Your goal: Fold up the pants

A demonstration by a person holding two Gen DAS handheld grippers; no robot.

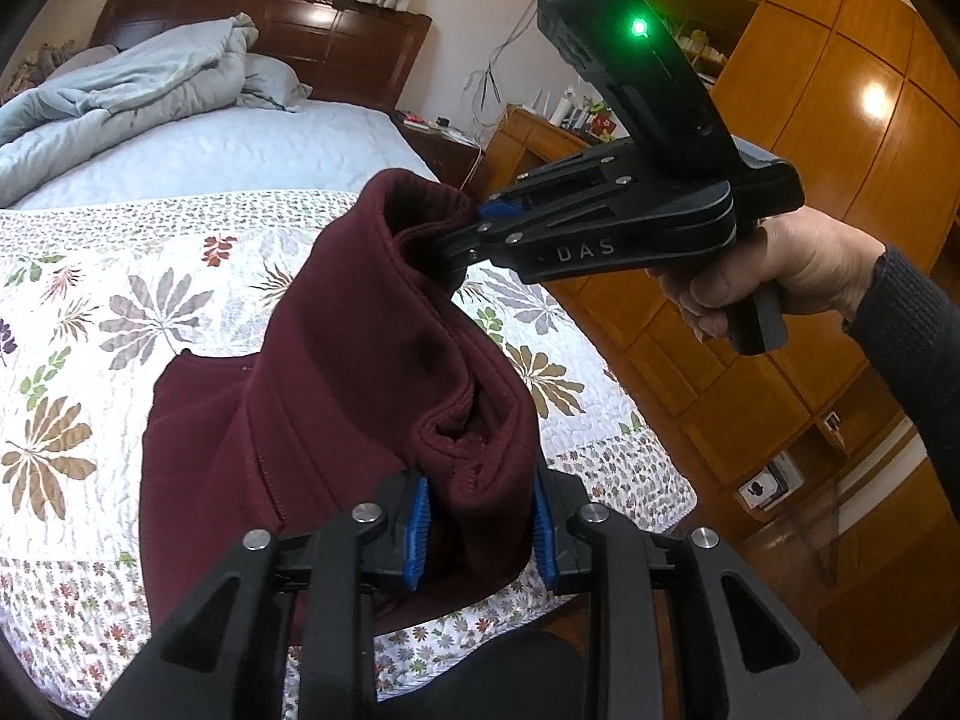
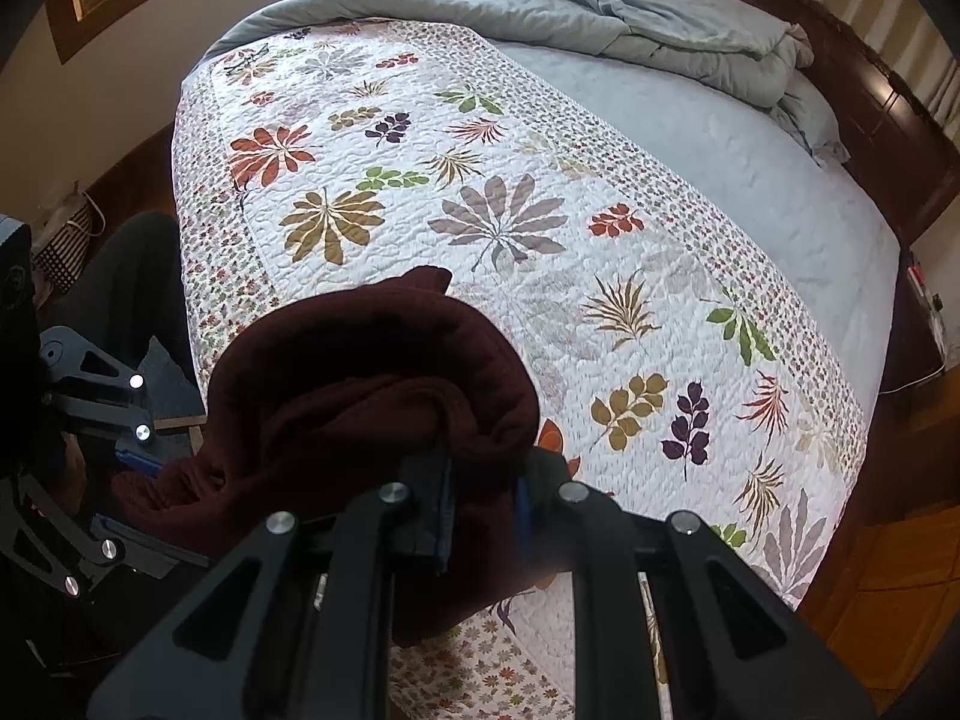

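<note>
Pants (image 1: 336, 372) hanging mid-fold over quilt (image 1: 90, 312), left claw (image 1: 480, 522) and right claw (image 1: 474, 228) both clamping bunched fabric; next: laying it flat toward 11 o'clock.

Home bedroom, quilted bed (image 2: 600, 228), wooden headboard (image 1: 270, 30), wardrobe (image 1: 840, 120)

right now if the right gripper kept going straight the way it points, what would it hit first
Most likely the floral quilt on the bed; the right gripper, shut on the maroon pants, points steeply down at it. Depth is unclear.
</note>
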